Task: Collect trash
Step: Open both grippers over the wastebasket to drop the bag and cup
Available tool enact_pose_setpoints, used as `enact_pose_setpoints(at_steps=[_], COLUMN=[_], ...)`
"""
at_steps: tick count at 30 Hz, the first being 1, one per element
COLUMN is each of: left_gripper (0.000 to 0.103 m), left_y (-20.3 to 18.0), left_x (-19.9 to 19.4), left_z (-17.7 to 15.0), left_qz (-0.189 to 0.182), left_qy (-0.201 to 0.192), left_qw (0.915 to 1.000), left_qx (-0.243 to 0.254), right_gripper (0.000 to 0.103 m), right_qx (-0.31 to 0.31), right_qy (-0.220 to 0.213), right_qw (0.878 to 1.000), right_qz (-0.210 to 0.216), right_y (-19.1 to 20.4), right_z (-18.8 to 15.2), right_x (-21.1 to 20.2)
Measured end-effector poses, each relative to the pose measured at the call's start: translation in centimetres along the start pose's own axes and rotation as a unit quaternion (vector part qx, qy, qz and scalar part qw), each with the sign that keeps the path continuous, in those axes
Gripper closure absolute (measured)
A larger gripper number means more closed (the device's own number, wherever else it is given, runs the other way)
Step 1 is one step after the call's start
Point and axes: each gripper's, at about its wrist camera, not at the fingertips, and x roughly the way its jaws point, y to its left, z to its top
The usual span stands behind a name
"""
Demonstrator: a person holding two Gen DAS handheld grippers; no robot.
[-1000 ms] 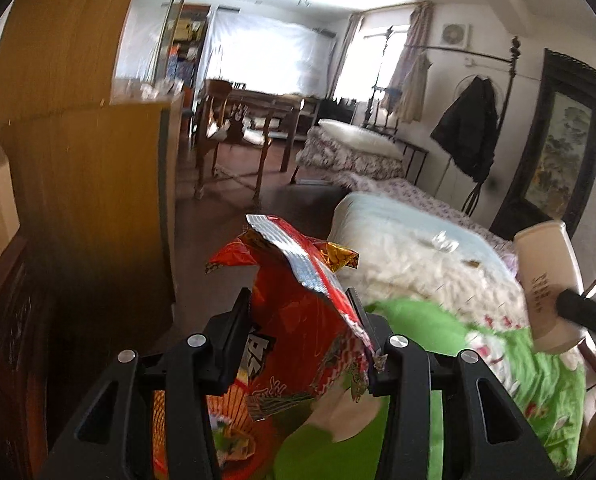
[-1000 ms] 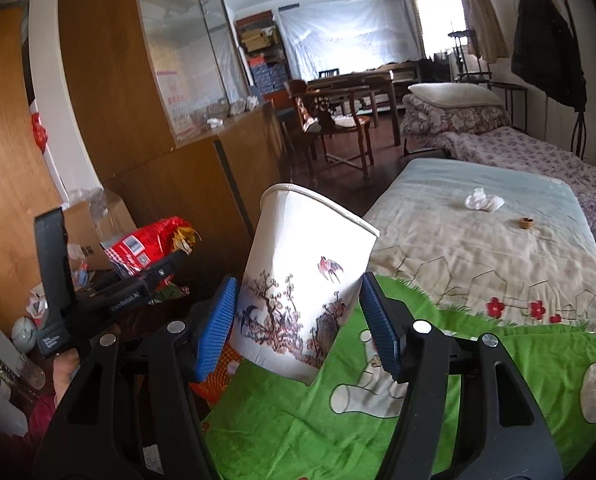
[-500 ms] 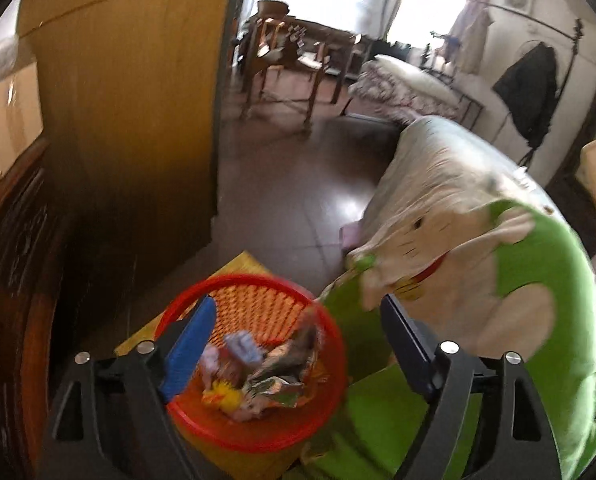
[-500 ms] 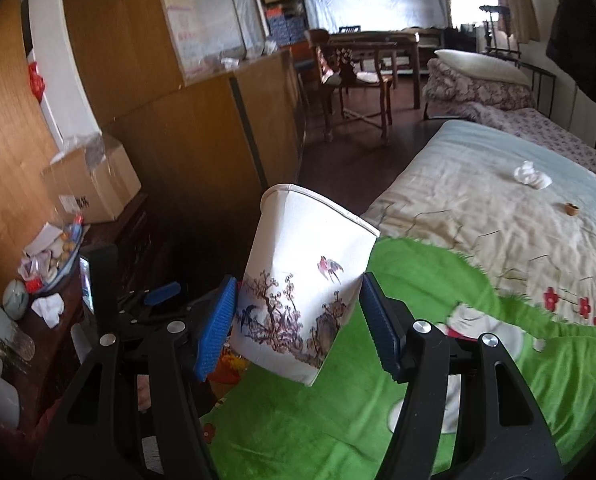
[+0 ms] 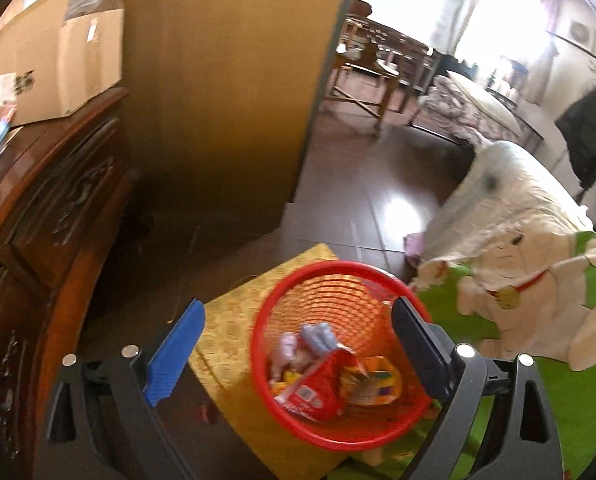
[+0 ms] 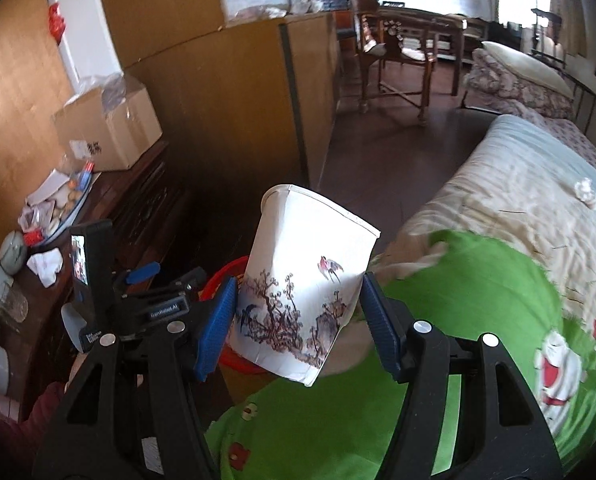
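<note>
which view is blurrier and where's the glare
Left wrist view: motion smear on the box, bed and basket, window blown out, glare patch on the floor. Right wrist view: cup fairly sharp, mild blur on the green blanket, far windows overexposed.

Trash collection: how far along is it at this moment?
Done: the red snack bag lies in the red basket; the left gripper, jaws just opened, is empty. In hand: the right gripper holds the paper cup. Left: a crumpled tissue on the bed.
</note>
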Motion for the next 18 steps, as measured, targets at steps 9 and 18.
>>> enact_pose_setpoints(at_steps=[9,18], left_gripper=[0.01,0.01], left_y=[2.4,3.6], left_x=[0.4,2.2], left_z=[-0.6,-2.0], left_qz=[0.017,0.023], left_qy=[-0.001,0.023], left_qw=[0.9997,0.9988], left_qx=[-0.018,-0.036], right_gripper=[0.04,0.031], right_qx=[-0.047,-0.047], right_qy=[0.045,0.067], right_qw=[0.998,0.996], right_qz=[0.021,0.019], right_y=[4.1,5.7], right_z=[0.9,1.5], right_x=[4.8,7.9])
